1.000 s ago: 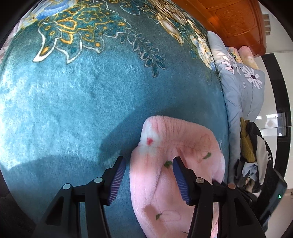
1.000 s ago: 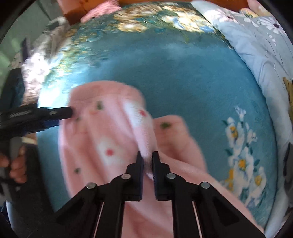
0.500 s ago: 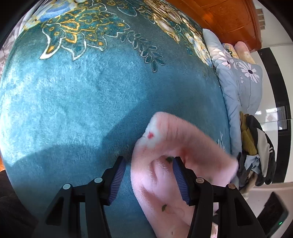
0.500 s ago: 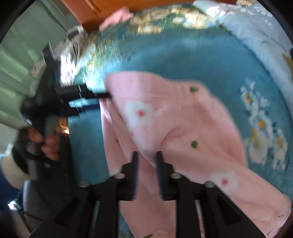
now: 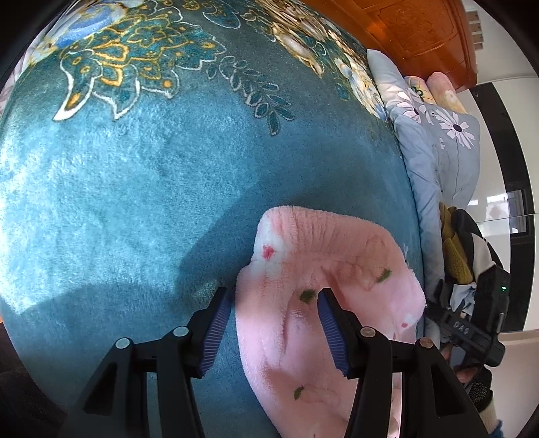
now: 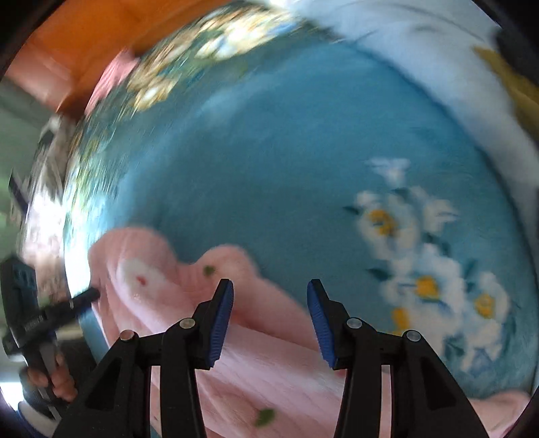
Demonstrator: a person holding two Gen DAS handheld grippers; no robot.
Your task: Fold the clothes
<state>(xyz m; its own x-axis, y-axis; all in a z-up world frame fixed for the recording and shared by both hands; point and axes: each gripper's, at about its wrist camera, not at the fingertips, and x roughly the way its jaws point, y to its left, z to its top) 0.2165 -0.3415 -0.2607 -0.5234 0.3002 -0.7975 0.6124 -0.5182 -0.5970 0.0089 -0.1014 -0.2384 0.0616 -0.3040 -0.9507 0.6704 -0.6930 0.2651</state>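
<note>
A fluffy pink garment (image 5: 323,269) with small flower and leaf prints lies folded over on a teal plush blanket (image 5: 151,168). My left gripper (image 5: 273,313) is open, its blue pads either side of the garment's near edge, gripping nothing. My right gripper (image 6: 269,313) is open and empty just above the same pink garment (image 6: 269,364), which lies under and left of it. The right wrist view is motion-blurred. The other handheld gripper shows at the left edge of the right wrist view (image 6: 40,320) and at the right edge of the left wrist view (image 5: 471,323).
A grey-blue floral quilt (image 5: 438,141) lies along the blanket's right side, with a heap of dark and yellow clothes (image 5: 465,256) beside it. An orange wooden headboard (image 5: 404,27) stands at the far end. White and yellow flowers (image 6: 421,256) are printed on the blanket.
My right gripper has opened and let go of the pink garment's fold, which now lies flopped over on the blanket. The left gripper has stayed open at the garment's edge.
</note>
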